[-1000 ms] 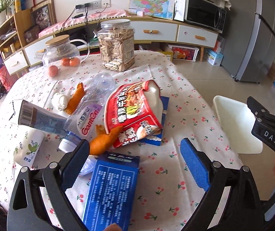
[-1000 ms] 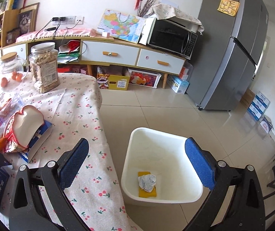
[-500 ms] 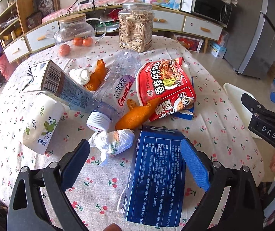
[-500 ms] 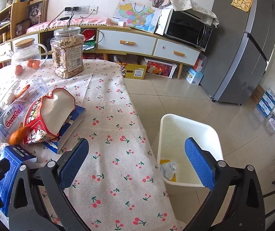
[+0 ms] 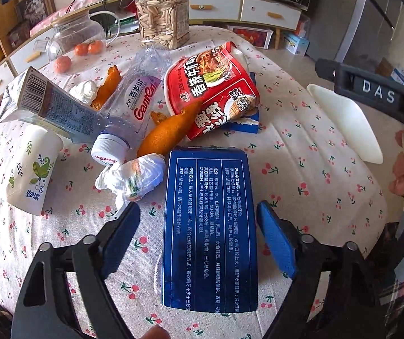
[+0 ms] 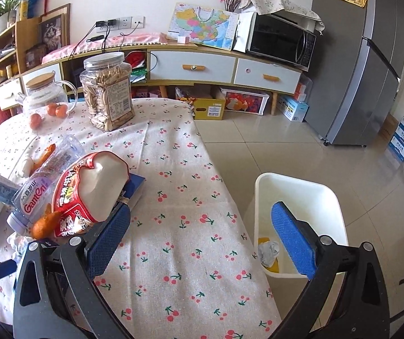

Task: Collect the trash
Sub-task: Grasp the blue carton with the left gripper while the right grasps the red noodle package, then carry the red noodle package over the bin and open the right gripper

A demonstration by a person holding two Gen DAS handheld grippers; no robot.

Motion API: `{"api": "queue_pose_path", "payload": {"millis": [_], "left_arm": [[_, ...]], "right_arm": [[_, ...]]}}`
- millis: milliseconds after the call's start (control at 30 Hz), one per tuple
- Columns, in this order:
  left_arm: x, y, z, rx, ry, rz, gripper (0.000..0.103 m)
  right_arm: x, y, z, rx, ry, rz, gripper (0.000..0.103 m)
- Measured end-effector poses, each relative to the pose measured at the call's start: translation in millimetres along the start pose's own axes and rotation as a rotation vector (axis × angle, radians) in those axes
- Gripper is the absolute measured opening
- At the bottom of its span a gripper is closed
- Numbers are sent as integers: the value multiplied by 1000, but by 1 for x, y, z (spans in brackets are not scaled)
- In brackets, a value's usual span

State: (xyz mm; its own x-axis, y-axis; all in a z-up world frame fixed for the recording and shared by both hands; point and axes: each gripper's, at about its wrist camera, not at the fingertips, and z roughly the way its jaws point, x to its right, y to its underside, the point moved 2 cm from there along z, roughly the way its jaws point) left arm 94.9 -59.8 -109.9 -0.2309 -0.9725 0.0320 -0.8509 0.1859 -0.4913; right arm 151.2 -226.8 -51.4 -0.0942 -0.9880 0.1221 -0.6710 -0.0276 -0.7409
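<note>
Trash lies on the cherry-print table: a dark blue box, a crumpled tissue, orange peel, a red noodle bag, a clear bottle and a carton. My left gripper is open with its fingers on either side of the blue box, not touching it. My right gripper is open and empty over the table's right edge. The white bin stands on the floor with a tissue and a yellow piece inside. The noodle bag also shows in the right wrist view.
A jar of seeds, a glass teapot with small oranges and a white tissue pack stand on the table. A sideboard with a microwave and a fridge stand behind. The right gripper's frame crosses the left wrist view.
My left gripper has dropped closer over the blue box, which now lies between its fingers. My right gripper has swung left from above the bin to the table's edge.
</note>
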Motion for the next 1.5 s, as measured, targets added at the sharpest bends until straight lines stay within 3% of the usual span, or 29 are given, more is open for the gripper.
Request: {"api": "queue_pose_path", "payload": {"millis": [67,300,467,767,800,833,867,1033,1500], "left_arm": [[-1,3,3,-14,3,1,58],[-8,5,-13,53,20,1,57],[-19,14,-12,48,27,-6,57],[-34,13,-9,60,62,-35,57],[-36,13,-9,63,64,-38,57],[-36,14,-10,66,65,-39,57],[-37,14,-11,68,65,-41,57],[-41,11,-11,81,71,-64,57],[-58,1,-33,182,46,-148,57]], "right_arm": [[-8,-5,2,-2,-36,-15,96],[-43,-20,23,-95,-292,2,96],[-62,-30,47,-177,-468,90,96],[-74,-29,98,-264,-538,124,96],[-77,-28,99,-260,-542,118,93],[-79,-27,99,-253,-545,103,78],[-83,-27,97,-249,-528,76,72],[-89,-32,77,-181,-523,10,62],[-80,-49,23,26,-438,-63,62]]}}
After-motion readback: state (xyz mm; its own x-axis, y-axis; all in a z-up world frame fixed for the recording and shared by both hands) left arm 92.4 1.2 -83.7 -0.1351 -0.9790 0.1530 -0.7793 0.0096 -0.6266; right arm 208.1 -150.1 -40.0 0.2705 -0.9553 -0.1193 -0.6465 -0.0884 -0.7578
